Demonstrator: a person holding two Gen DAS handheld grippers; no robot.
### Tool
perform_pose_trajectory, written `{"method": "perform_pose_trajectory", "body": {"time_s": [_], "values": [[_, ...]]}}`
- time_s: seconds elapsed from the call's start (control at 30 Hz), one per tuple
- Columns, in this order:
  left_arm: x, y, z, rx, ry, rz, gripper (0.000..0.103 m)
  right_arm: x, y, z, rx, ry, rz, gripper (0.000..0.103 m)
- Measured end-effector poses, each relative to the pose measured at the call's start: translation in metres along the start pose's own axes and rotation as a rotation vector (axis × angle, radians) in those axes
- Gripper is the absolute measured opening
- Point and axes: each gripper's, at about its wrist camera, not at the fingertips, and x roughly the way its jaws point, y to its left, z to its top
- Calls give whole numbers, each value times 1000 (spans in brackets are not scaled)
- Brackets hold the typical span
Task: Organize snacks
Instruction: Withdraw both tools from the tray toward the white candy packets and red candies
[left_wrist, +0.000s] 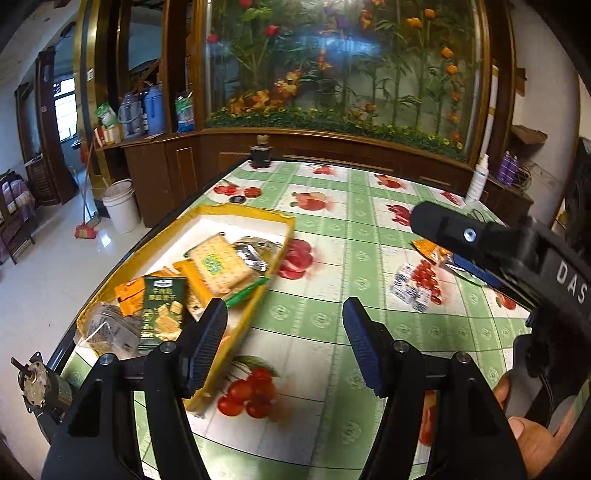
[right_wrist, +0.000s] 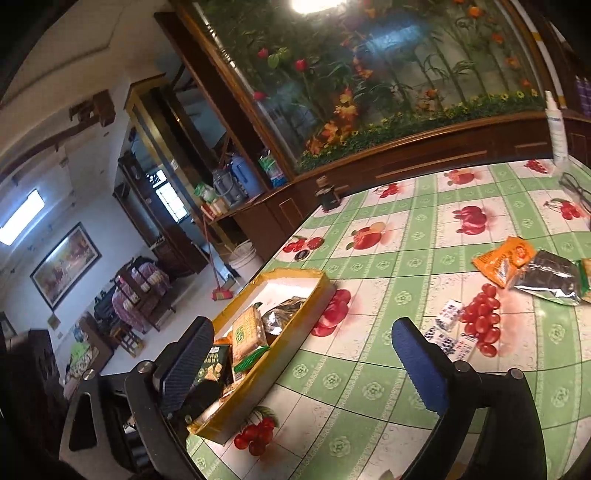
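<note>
Snack box (left_wrist: 242, 218) at table edge (left_wrist: 110, 280)

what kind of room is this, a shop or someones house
Most likely a home's living or dining room: a table with a fruit-print cloth, a wooden cabinet with artificial flowers behind glass, and a broom by a bucket.

Glossy white floor (left_wrist: 44, 273), dark wooden cabinet (left_wrist: 155, 177), flower-filled glass case (left_wrist: 332, 62) behind.
</note>
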Motion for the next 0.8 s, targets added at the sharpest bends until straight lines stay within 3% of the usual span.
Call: {"method": "perform_pose_trajectory", "body": {"time_s": [0.27,0.53,0.8], "values": [[-7,-17,-3,28,6,-19,64,-20,-26,-2,78,-15,-20,100],[-8,-20,-4,40,12,-29,64,-52,-55,-8,68,-41,-61,100],[-8,-32,-3,68,6,-23,64,-91,-102,-24,118,-56,-146,100]]}}
